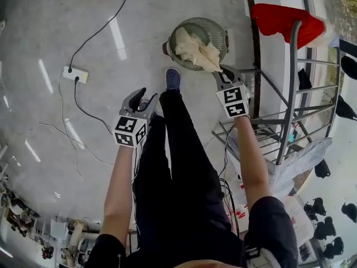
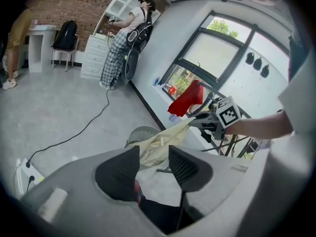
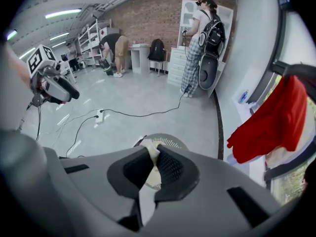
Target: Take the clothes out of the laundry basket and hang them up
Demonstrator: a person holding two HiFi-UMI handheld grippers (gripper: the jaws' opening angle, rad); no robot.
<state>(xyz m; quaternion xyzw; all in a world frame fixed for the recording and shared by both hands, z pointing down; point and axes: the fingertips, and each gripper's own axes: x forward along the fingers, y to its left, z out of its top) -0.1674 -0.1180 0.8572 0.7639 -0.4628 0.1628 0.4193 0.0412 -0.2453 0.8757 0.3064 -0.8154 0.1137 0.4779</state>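
Note:
A round laundry basket [image 1: 215,31] stands on the floor ahead of the person's feet, with a cream garment [image 1: 195,48] in it. My right gripper [image 1: 222,71] is shut on a corner of that garment, which stretches from the basket up to the jaws. In the right gripper view the cream garment [image 3: 150,149] is pinched between the pads above the basket [image 3: 173,142]. My left gripper [image 1: 146,97] hangs open and empty to the left, over the person's leg. The left gripper view shows the cream garment [image 2: 160,143] beyond its open jaws, not touching them, and the right gripper [image 2: 210,120].
A metal drying rack [image 1: 290,94] stands at the right with a red garment [image 1: 281,20] over its top and a grey cloth [image 1: 304,158] lower down. A power strip [image 1: 75,74] and cables lie on the floor at the left. People stand by a white cabinet [image 3: 190,14] far off.

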